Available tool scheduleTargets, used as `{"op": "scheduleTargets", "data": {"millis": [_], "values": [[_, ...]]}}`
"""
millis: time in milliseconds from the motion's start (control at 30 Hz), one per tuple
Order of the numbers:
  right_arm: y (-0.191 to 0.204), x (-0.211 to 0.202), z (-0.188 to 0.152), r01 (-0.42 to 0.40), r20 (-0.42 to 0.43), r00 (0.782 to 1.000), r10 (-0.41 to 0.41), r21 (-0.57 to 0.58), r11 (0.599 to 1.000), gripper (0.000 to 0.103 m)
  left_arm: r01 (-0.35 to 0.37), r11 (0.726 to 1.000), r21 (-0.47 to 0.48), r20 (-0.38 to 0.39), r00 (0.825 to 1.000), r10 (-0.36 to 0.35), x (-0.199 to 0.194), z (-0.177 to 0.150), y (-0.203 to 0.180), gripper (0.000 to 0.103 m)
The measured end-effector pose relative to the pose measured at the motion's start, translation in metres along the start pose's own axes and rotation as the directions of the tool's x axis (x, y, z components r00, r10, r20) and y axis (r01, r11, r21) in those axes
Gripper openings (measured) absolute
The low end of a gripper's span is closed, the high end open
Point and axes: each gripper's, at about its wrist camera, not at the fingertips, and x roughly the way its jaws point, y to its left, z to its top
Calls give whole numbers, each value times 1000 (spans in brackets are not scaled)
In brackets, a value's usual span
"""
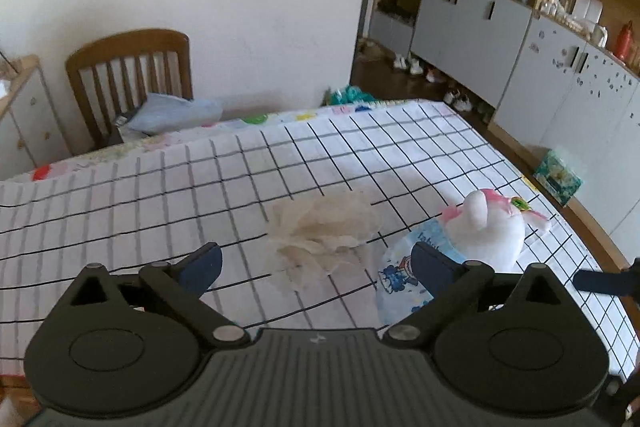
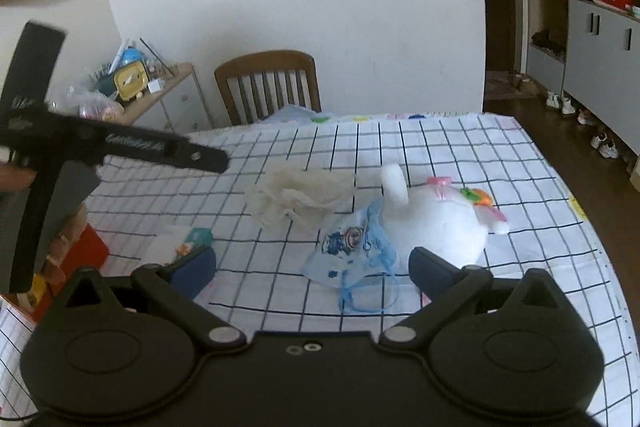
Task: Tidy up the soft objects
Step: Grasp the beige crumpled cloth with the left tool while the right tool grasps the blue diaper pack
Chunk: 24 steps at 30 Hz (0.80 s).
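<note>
A crumpled cream cloth (image 1: 320, 223) (image 2: 300, 195) lies mid-table on the checked tablecloth. To its right a white plush toy (image 1: 492, 227) (image 2: 436, 215) with pink trim rests beside a small blue printed drawstring bag (image 1: 400, 279) (image 2: 352, 251). My left gripper (image 1: 316, 263) stands open just short of the cloth, nothing between its fingers. My right gripper (image 2: 312, 267) is open too, hovering over the near side of the blue bag, touching nothing. The left gripper's body (image 2: 100, 147) shows at the left of the right wrist view.
A wooden chair (image 1: 128, 79) (image 2: 268, 83) with a blue cushion stands at the table's far side. A red box (image 2: 80, 251) and small packets sit near the table's left edge. A tissue box (image 1: 558, 179), grey cabinets (image 1: 560, 75) and shoes line the right.
</note>
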Motion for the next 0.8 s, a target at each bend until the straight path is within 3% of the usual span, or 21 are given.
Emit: {"op": "scheduleTargets", "data": {"millis": [333, 633, 800], "values": [[-6, 69, -7, 4, -99, 995, -8, -41, 999, 100, -11, 1000, 9, -41, 999, 12, 69, 9, -7, 101], [6, 119, -5, 8, -124, 992, -22, -109, 994, 97, -15, 1000, -8, -59, 998, 14, 113, 17, -3, 101], [6, 137, -9, 24, -139, 990, -38, -100, 995, 87, -17, 999, -27, -85, 996, 15, 136, 14, 2, 101]]}}
